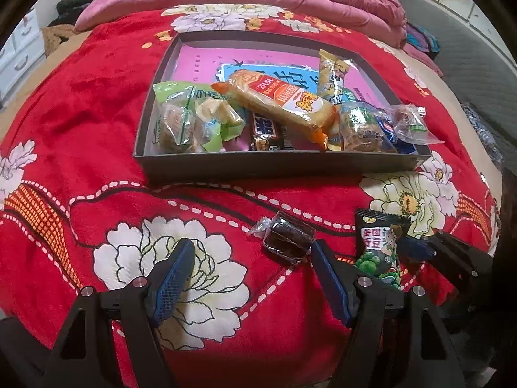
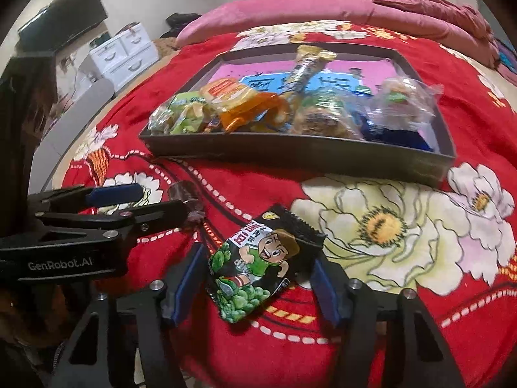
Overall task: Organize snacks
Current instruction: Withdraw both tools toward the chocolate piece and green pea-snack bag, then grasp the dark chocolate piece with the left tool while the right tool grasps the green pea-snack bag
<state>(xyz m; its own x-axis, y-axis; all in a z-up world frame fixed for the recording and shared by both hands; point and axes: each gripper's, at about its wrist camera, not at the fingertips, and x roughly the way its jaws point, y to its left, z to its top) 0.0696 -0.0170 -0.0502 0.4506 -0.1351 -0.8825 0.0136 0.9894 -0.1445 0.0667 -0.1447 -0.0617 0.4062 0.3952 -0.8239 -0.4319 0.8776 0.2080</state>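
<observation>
My right tool [image 2: 255,281] sat low over the red floral blanket [image 2: 371,307] on the bed, its fingers either side of the green-pea snack packet [image 2: 255,268]; whether the pads already pressed it I could not tell. My left tool [image 1: 248,278] stood spread and empty, the dark wrapped sweet [image 1: 287,239] just ahead of its right finger. Beyond both tools lay the shallow grey box [image 1: 278,165], already heaped with wrapped snacks [image 1: 284,103].
</observation>
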